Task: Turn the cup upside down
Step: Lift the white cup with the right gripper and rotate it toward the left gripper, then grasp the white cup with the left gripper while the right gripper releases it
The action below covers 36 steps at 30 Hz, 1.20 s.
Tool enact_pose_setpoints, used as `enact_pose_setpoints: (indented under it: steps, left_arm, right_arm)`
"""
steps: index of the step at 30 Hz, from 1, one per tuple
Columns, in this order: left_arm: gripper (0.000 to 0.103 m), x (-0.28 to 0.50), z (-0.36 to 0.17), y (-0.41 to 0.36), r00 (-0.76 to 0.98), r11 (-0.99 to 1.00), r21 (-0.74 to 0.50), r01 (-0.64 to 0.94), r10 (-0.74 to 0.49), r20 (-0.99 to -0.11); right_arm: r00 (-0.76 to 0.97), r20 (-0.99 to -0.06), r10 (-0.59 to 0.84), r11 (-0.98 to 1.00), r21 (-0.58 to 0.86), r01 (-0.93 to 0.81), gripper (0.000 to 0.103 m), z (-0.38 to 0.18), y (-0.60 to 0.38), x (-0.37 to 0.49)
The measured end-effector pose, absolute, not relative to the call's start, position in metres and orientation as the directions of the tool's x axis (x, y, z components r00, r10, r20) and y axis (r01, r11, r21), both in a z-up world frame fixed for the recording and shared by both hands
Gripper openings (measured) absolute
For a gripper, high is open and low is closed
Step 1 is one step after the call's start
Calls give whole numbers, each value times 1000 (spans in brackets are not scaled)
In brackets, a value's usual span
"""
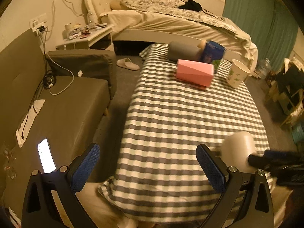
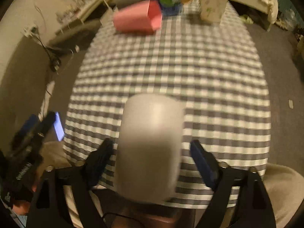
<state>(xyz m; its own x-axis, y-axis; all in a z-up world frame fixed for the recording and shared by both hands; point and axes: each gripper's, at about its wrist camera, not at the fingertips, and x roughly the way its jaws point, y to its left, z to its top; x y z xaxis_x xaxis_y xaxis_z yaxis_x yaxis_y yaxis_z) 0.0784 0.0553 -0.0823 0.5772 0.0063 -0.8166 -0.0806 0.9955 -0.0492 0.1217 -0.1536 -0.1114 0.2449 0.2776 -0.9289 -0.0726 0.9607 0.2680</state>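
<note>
A plain pale cup [image 2: 150, 148] stands between the fingers of my right gripper [image 2: 152, 157], closed end up, on the checked cloth. The jaws stand wide, with a gap on each side of the cup, so they do not touch it. The view is blurred. In the left wrist view the same cup [image 1: 238, 148] sits at the near right of the table with the right gripper [image 1: 266, 159] beside it. My left gripper [image 1: 148, 161] is open and empty over the table's near left edge.
A pink box [image 1: 193, 72], a grey roll [image 1: 182, 51], a blue pack [image 1: 212, 51] and a printed paper cup [image 1: 237, 74] stand at the table's far end. A sofa [image 1: 62, 102] with a lit phone [image 1: 45, 155] is at the left. A bed [image 1: 171, 22] lies behind.
</note>
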Motion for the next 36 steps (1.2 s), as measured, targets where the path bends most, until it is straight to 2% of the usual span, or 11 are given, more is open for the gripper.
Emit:
enact_pose_setpoints:
  steps: [3,8,15,22,23,24,25,26,27,30,36]
  left_arm:
    - [103,80,-73,35,568,996,-73,-48,-33,-822]
    - [103,95,-59,-17,522,992,-121,38,-123,-844]
    - [102,124,-86,-90,374,987,-69,142,-118,-920]
    - [101,137,-120,-107,243,983,-50,178,-93,-965]
    - [100,139,-126,-107,217,982,-60,178,-99,-971]
    - [93,141,-130,-108,197,982,-64,179,-100,-975]
    - [80,143,-134,-109,178,981,-63,183,-96,-979]
    - [75,145,-135,-109,166,981,-66,185,-98,-981]
    - [76,147,-134,-108,160,980,-76,183,-106,-981]
    - [75,155,-125,-108,188,979,-83,185,-118,-975]
    - [75,173,-90,-101,377,984,-39,173,-103,-920]
  right_arm:
    - [328,-903,278,961,265,-83,91,-78,-184,107]
    - [403,-895,192,981,188,-50,91,-46,-229,90]
    - [389,-902,187,979,206,7,91,-59,-277,88]
    - [378,-904,197,969,238,65,91,-80,-299,96]
    - [378,-904,200,968,243,69,91,-83,-300,96]
    - [377,-903,205,966,249,72,91,-85,-301,96]
    - [374,-903,211,964,256,76,91,-87,-303,97]
    - [372,-903,213,962,261,82,91,-90,-304,98]
    - [370,-903,216,960,265,86,91,-92,-305,98]
    - [368,-903,222,957,275,97,91,-96,-306,100]
    - [375,-900,221,954,279,107,91,-98,-307,101]
